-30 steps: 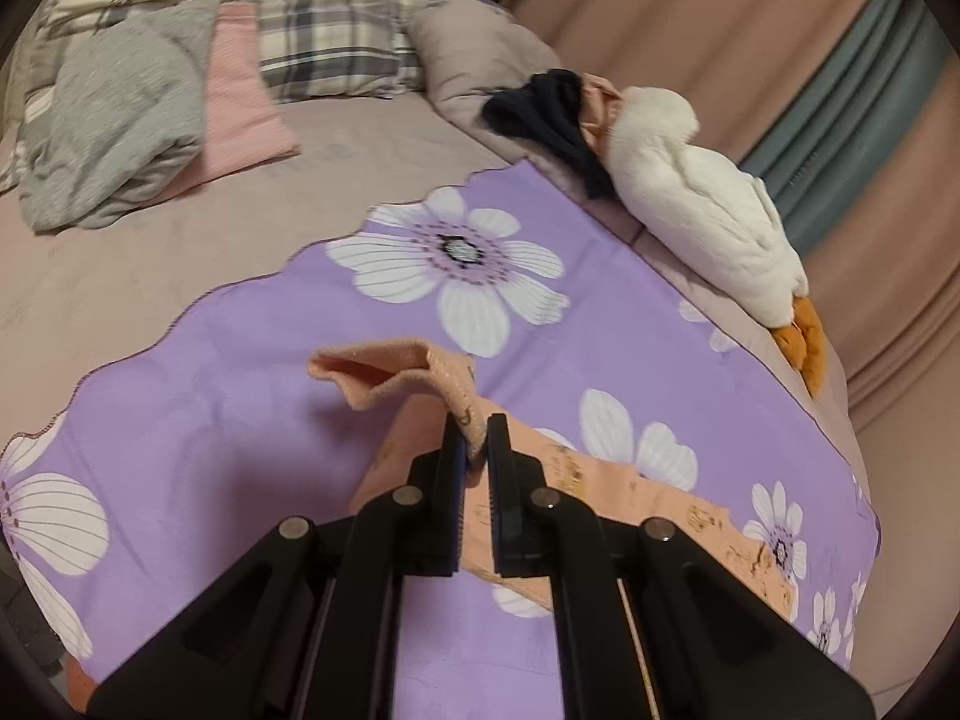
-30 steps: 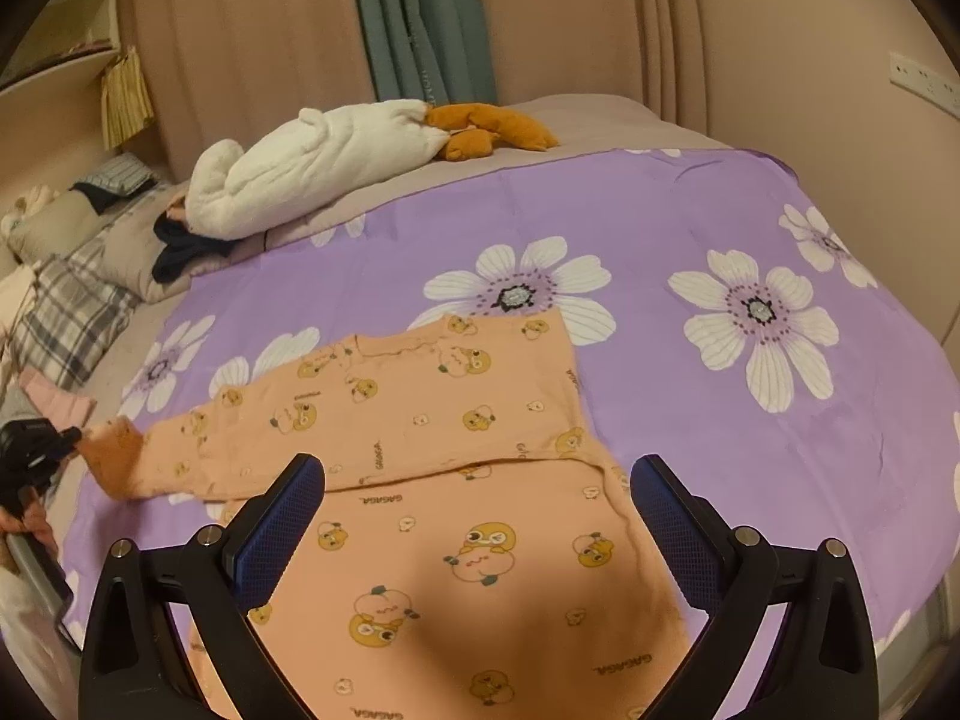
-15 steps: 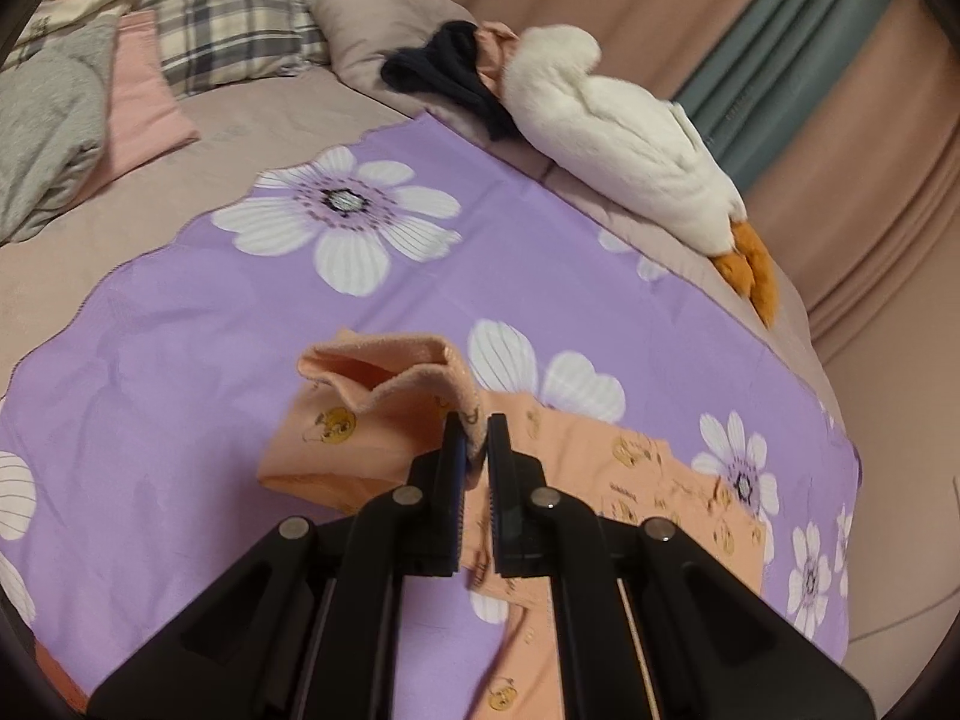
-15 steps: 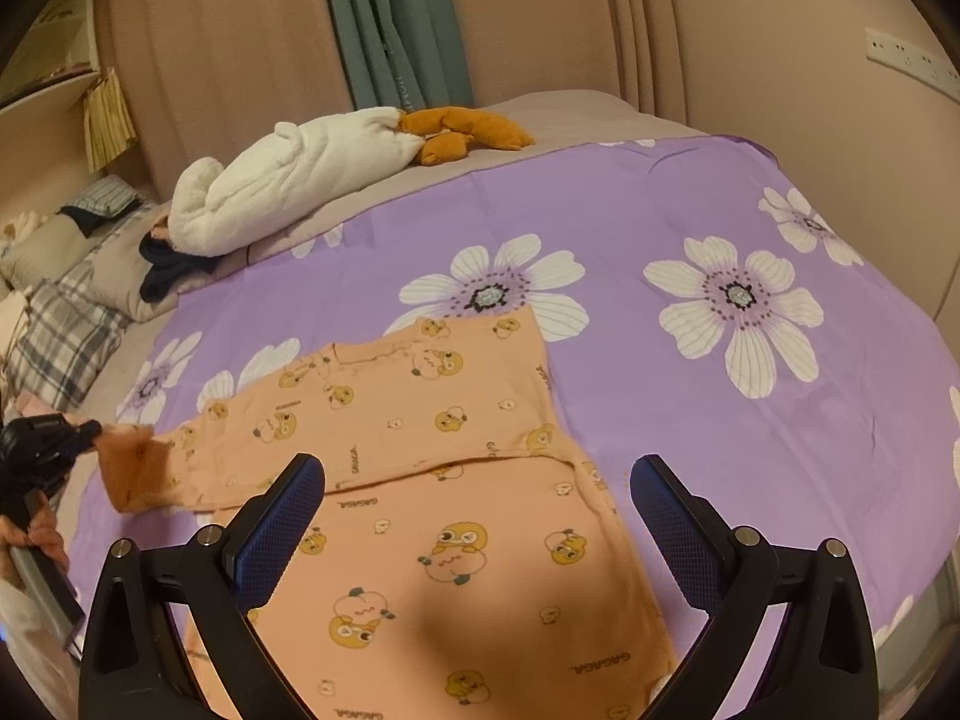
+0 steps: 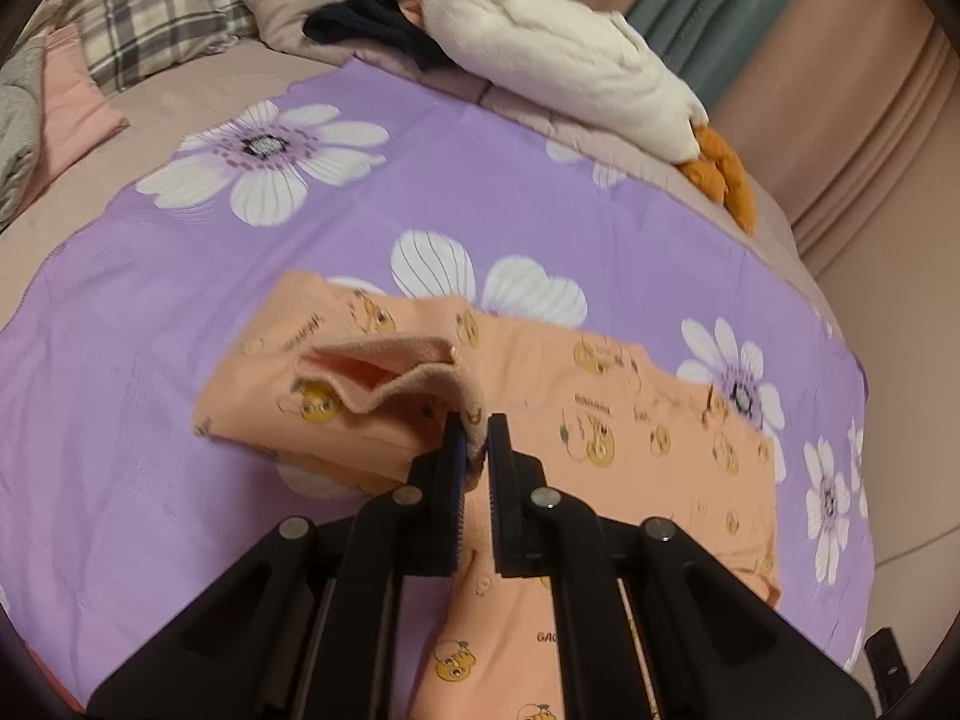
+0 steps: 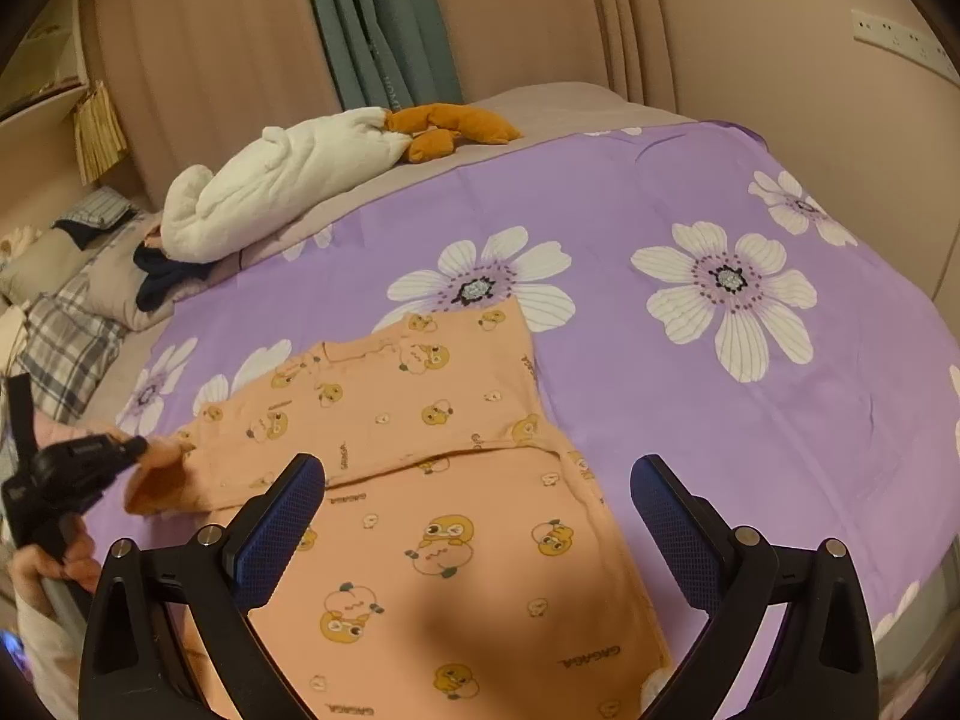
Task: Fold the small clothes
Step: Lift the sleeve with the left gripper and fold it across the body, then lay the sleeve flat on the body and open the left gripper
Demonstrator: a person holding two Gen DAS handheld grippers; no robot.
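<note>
A small peach garment (image 6: 420, 480) printed with yellow chicks lies spread on the purple flowered sheet (image 6: 660, 420). My left gripper (image 5: 472, 441) is shut on the cuff of its sleeve (image 5: 390, 372), which is lifted and doubled back over the rest of the sleeve. In the right wrist view the same left gripper (image 6: 135, 449) shows at the left edge, with the cuff (image 6: 159, 474) in it and a hand below. My right gripper (image 6: 477, 516) hovers open above the garment's body, with nothing between its blue pads (image 6: 282, 516).
A white plush goose (image 5: 570, 60) with orange feet lies along the far side of the bed beside dark clothes (image 5: 372, 30). A plaid pillow (image 5: 156, 6), a pink cloth (image 5: 72, 108) and a grey one lie at the head end. Curtains (image 6: 384, 24) hang behind the bed.
My left gripper has carried the sleeve cuff inward toward the garment's body, so the sleeve now folds over itself. The right gripper has stayed open and almost still.
</note>
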